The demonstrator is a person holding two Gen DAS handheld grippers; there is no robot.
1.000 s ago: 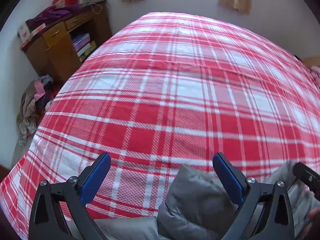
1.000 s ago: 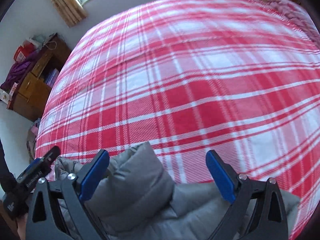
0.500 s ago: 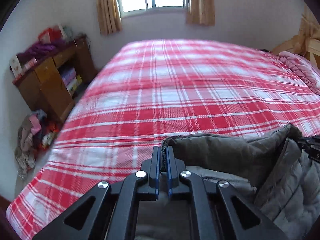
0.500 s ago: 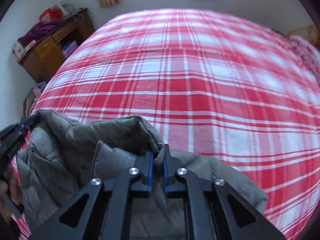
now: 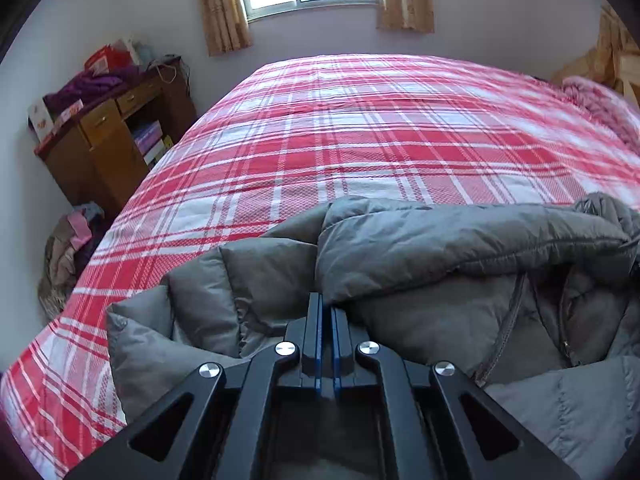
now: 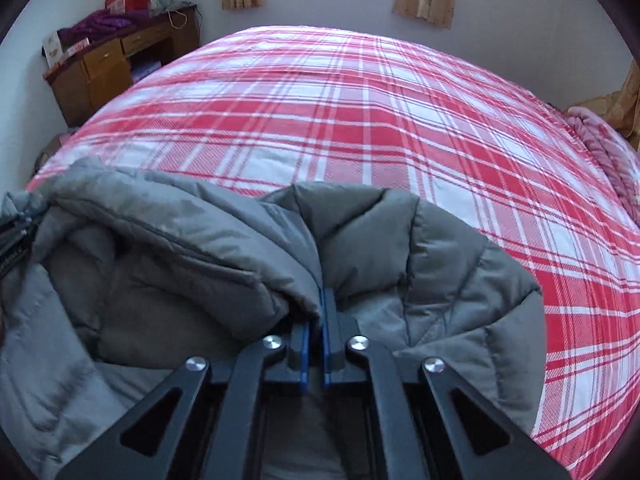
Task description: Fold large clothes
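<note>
Both grippers (image 5: 326,312) (image 6: 322,300) pinching puffy quilted grey jacket (image 5: 460,248) on woven plaid bedspread (image 5: 360,140).

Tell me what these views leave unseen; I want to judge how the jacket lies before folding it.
- Grey jacket, lower part: cut off by the bottom edge and hidden behind the left gripper in the left wrist view.
- Sleeves and hem: not shown in either view.
- Fabric under the right gripper: hidden by its frame in the right wrist view.
- Desk clutter: too small.

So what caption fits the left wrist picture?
Left claw shut on a grey puffer jacket over a red plaid bed.
</note>
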